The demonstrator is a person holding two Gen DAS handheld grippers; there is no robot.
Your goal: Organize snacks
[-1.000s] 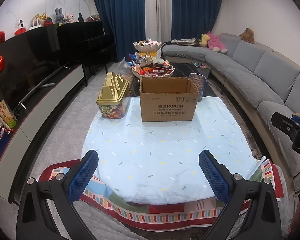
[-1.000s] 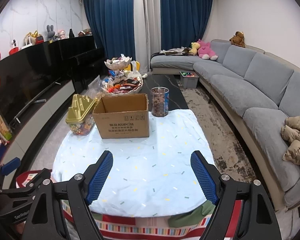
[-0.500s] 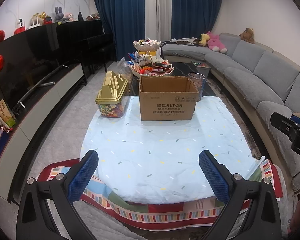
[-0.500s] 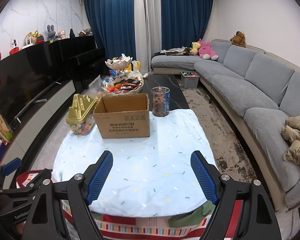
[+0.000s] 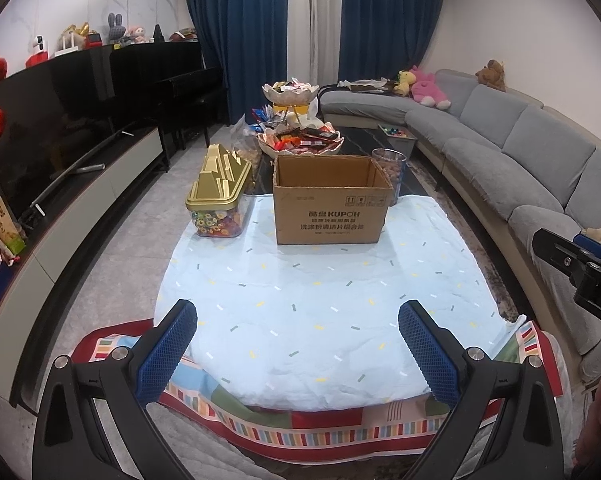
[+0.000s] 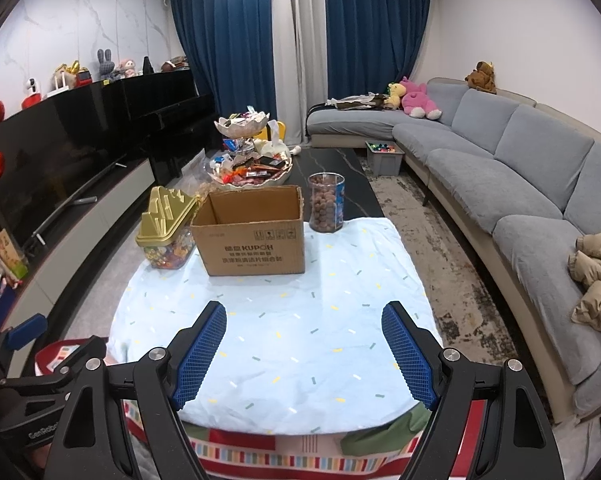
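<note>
Both tools hang over the near edge of the table with nothing between their blue pads: the left tool (image 5: 297, 344) is spread wide, and the right tool (image 6: 304, 346) is spread wide too, each pointing down the length of the pale blue cloth (image 5: 324, 300). That cloth lies bare from the tools up to the cardboard box (image 5: 332, 200), which stands open-topped in the middle of the far part of the table; its inside cannot be seen from here, so I cannot tell whether any snacks lie in it. Just left of the box sits a clear tub with a gold lid (image 5: 219, 200), full of coloured sweets, and just behind the box's right corner stands a clear jar of round brown snacks (image 6: 326, 202). Behind the box, a tiered dish (image 6: 249, 160) holds a heap of wrapped snacks on its lower tray and more in its upper bowl. As things lie, the scene would fit either a box waiting to be filled from that heap or a table already tidied with the containers grouped together; the pictures do not settle which. Nothing stands between the tools and the box, though the box itself screens the dish. A grey sofa (image 6: 520, 184) runs along the right, and a dark TV unit (image 5: 60, 128) along the left.
</note>
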